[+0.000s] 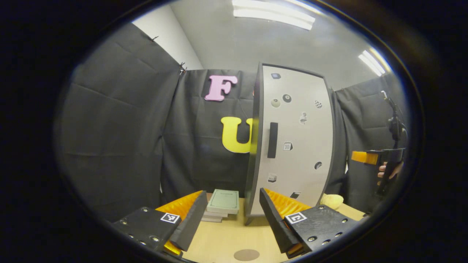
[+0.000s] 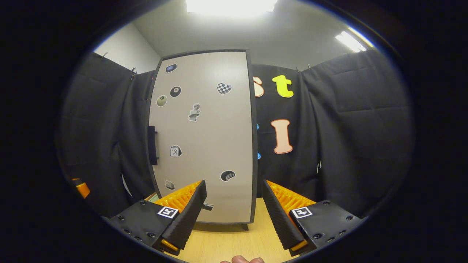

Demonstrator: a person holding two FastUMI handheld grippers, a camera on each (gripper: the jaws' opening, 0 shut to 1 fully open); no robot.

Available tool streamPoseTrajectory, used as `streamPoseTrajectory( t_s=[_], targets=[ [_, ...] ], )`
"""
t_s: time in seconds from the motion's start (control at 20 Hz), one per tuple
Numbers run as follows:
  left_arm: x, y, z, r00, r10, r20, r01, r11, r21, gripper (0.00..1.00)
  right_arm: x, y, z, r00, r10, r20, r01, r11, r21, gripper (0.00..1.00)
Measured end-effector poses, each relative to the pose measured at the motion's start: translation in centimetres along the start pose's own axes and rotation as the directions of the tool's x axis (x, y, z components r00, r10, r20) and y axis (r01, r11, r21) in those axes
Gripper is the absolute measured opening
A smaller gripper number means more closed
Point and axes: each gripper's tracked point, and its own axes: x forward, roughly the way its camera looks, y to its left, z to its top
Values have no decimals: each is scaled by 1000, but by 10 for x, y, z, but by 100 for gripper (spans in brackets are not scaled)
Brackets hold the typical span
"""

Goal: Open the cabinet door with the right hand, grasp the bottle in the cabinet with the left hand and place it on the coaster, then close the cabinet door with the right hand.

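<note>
Cabinet door is shut; one door, one black handle on its left edge, long axis vertical. Handle sits up and left of the right claw, which faces the door panel square-on, jaws apart, nothing between them. So the coming move likely needs a leftward shift and a lift, fingers straddling the vertical bar.

Bottle: presumably behind the door, can't see it.

Left claw is also spread and empty, aimed at the cabinet's left front edge; handle is above and right of it.

Count: one coaster on the surface just ahead of the left claw, one stack of books beside the cabinet, one yellow soft object at the door's lower right, several stickers on the door.
</note>
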Motion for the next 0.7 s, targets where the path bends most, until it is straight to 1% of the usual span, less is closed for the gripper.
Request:
streamPoseTrajectory(
  t_s=[0.05, 0.1, 0.15, 0.25, 0.35, 0.4, 0.55, 0.65, 0.7],
  targets=[
    [-3, 4, -7, 1000, 10, -12, -10, 1000, 1, 87, 4, 7, 5, 1000, 14, 4, -14, 1000, -4, 95],
    [-5, 8, -11, 1000, 20, -23, -20, 1000, 6, 89, 8, 13, 8, 1000, 27, 5, -27, 1000, -8, 97],
    [-7, 12, -15, 999, 30, -33, -30, 999, 13, 89, 12, 19, 11, 999, 42, 4, -42, 999, -9, 94],
    [-15, 19, -21, 998, 48, -48, -47, 999, 22, 89, 20, 38, 21, 997, 83, 5, -83, 997, 1, 97],
    [-21, 23, -25, 996, 59, -60, -58, 998, 10, 88, 27, 55, 32, 993, 119, 17, -119, 993, 1, 96],
    [-23, 26, -30, 996, 65, -68, -65, 998, 1, 86, 31, 63, 39, 991, 132, 24, -132, 991, -2, 96],
    [-30, 37, -41, 991, 100, -93, -102, 994, -23, 89, 47, 95, 53, 982, 185, 31, -185, 983, 11, 99],
    [-36, 44, -45, 988, 118, -100, -122, 992, -35, 89, 58, 112, 63, 979, 200, 30, -200, 980, -3, 96],
    [-38, 47, -47, 987, 128, -101, -133, 990, -38, 86, 64, 121, 66, 978, 206, 27, -206, 979, -9, 94]
  ],
)
